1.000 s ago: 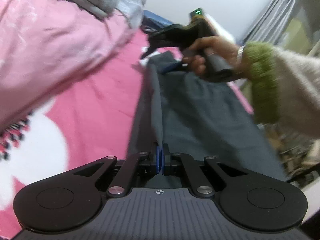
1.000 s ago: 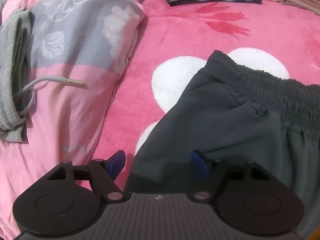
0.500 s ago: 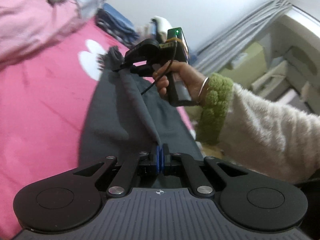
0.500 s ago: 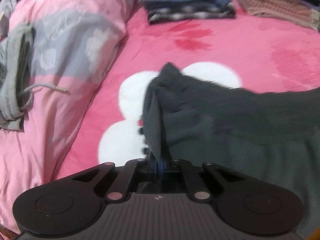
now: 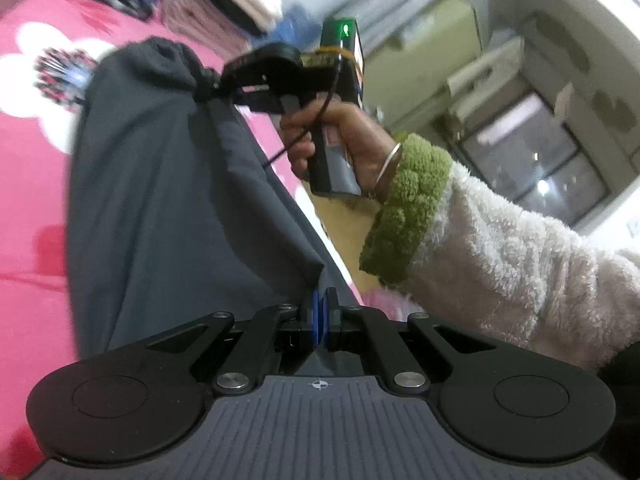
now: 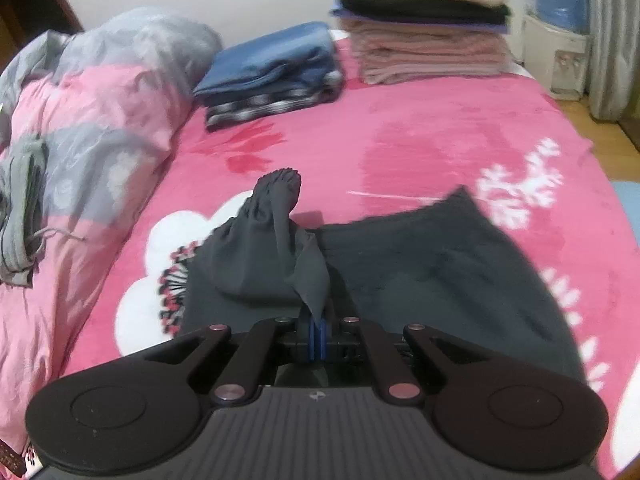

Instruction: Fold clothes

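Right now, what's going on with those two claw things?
Left gripper and right gripper shut on dark grey shorts. Shorts partly lifted off pink blanket. Nothing in the way.

A home bedroom: a bed (image 6: 420, 148) under a pink blanket, a rumpled duvet (image 6: 100, 120) left of the gripper, folded stacks (image 6: 424, 20) beyond it, curtains (image 6: 616, 40) far right.

— How is the light?
— Soft indoor light, no hard shadows. The folded piles (image 6: 424, 20) at the top are blurred.
— And the edges?
— Strongly curved; upper left of the left view is smeared.
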The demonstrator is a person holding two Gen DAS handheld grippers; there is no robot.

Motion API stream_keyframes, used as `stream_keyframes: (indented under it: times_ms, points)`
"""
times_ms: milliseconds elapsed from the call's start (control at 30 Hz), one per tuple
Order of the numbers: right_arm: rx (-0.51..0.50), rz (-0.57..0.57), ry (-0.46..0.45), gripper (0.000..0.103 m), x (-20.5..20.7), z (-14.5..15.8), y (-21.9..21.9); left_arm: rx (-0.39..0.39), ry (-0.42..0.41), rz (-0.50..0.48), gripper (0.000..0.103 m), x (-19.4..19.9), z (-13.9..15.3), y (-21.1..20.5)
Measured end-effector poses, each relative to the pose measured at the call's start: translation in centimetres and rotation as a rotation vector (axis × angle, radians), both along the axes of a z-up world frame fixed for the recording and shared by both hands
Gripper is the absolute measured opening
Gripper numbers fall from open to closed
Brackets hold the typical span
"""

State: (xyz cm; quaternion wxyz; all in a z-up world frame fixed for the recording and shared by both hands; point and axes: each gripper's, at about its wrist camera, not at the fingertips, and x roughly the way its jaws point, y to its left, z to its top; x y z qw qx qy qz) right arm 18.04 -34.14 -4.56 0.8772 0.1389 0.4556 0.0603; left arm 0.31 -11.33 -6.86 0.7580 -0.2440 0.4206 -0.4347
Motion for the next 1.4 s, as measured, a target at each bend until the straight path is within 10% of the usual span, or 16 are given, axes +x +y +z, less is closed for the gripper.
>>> stream_keyframes:
  times_ms: [533, 1400]
  points:
    - [0.065, -0.037, -0.043, 0.002, -3.0, -3.4, -10.7, 0.065, 0.118, -0.200, 0.000, 3.2, -1.5, -10.8]
    - [0.094, -0.019, -0.050, 0.002, -2.5, -5.0, -15.6, 0.114, 0.105, -0.318, 0.000, 6.9, -2.1, -13.7]
